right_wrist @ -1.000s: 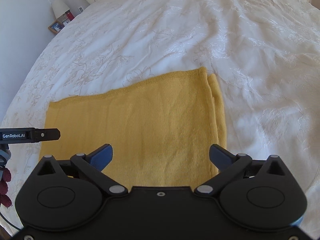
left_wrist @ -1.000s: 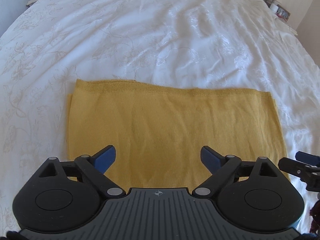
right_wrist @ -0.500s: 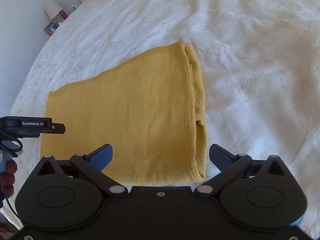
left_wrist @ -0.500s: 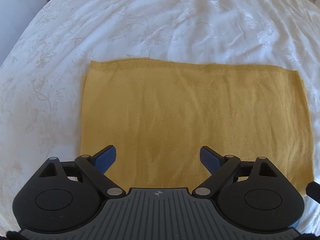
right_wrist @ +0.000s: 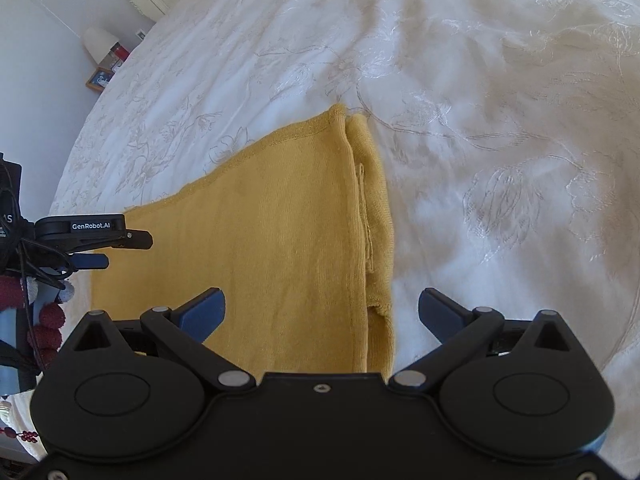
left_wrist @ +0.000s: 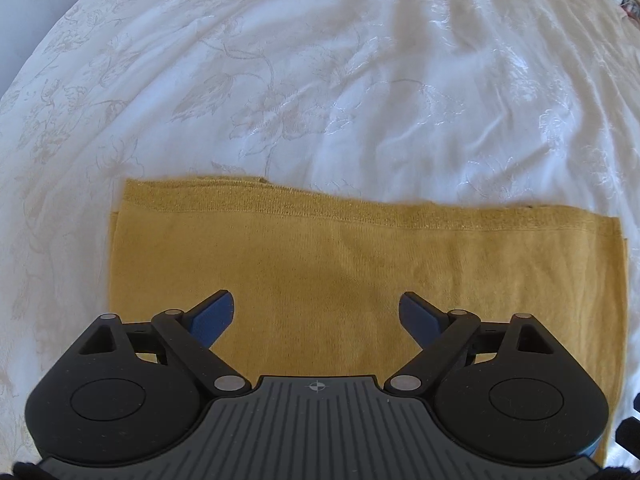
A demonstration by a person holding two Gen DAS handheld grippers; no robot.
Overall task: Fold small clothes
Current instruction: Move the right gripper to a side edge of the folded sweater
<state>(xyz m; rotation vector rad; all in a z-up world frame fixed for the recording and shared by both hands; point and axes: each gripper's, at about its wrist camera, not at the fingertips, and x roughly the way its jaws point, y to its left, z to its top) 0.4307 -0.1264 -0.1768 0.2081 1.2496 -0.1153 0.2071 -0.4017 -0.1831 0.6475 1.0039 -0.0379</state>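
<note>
One fold looks done already: the mustard garment (left_wrist: pixel 360 280) lies flat as a tidy rectangle on the white bedspread (left_wrist: pixel 320 80), directly under and ahead of our left gripper (left_wrist: pixel 316 312). We judge at least one more fold remains. Our left gripper hangs wide with nothing between its blue pads, and so does our right gripper (right_wrist: pixel 320 308), which straddles the garment's doubled right-hand edge. The fabric is a fine, soft knit with a ribbed hem along its far side; the bedspread is smooth, faintly creased, embroidered with pale flowers.
</note>
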